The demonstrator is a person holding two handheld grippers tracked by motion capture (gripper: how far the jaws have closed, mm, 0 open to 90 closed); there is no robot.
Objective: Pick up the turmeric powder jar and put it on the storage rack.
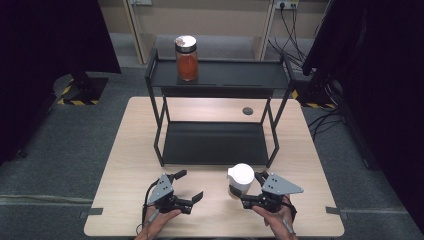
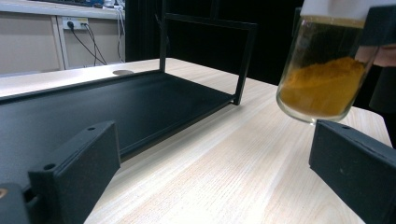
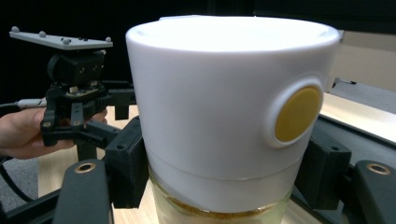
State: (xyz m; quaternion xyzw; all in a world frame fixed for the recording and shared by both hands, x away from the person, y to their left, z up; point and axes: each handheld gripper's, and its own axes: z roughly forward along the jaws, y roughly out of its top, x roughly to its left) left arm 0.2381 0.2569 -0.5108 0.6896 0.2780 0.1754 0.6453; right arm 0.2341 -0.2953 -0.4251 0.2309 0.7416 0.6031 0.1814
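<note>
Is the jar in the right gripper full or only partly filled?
Partly filled. In the left gripper view, yellow powder reaches roughly halfway up the jar, with clear glass above it up to the white lid.

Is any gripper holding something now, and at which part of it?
The right gripper holds the white-lidded jar of yellow powder, jaws clamped just under its lid. The left gripper is open, holding nothing.

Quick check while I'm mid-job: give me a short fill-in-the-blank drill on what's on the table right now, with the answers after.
1. The right tool is shut on a glass jar with a ____ lid.
2. The powder inside that jar is ____ in colour.
3. The jar of red powder stands on the ____ shelf of the black rack.
4. The left tool has its jaws ____, with nothing between them.

Missing words: white; yellow; top; open
</note>
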